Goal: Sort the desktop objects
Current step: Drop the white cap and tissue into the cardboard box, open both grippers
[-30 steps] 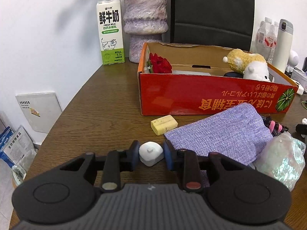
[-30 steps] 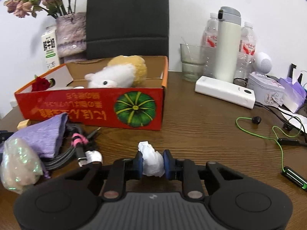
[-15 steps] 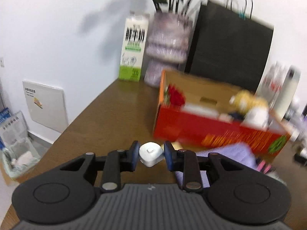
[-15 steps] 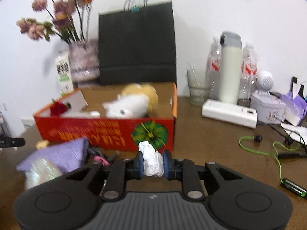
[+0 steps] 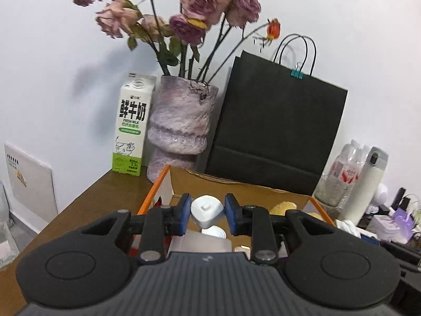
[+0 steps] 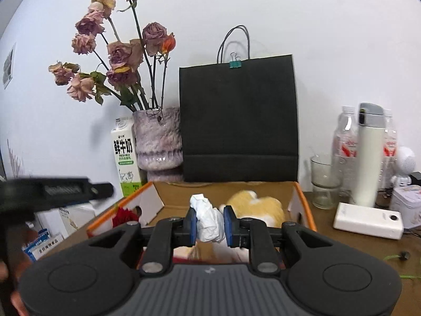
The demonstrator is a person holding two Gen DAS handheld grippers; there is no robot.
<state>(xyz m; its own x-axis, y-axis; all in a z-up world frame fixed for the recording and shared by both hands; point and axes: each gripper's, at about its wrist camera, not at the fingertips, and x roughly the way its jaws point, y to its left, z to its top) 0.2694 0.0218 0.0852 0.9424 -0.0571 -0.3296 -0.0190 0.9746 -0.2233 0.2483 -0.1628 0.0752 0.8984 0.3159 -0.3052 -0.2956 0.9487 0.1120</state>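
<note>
Right wrist — black bag (image 6: pixel 238 118) behind box (image 6: pixel 300 197).

We count one cardboard box (image 6: pixel 300 197), one black paper bag (image 6: pixel 238 121), one milk carton (image 5: pixel 130 126), one vase (image 5: pixel 181 126) of dried roses, two water bottles (image 6: pixel 346 142), one white flask (image 6: pixel 369 155), one glass (image 6: pixel 325 181), and one power bank (image 6: pixel 368 220).

Both handheld grippers are raised and level, pointing forward. The left gripper (image 5: pixel 205 213) has its blue pads clamped on a small white object; the right gripper (image 6: pixel 209 222) pinches crumpled white paper.
</note>
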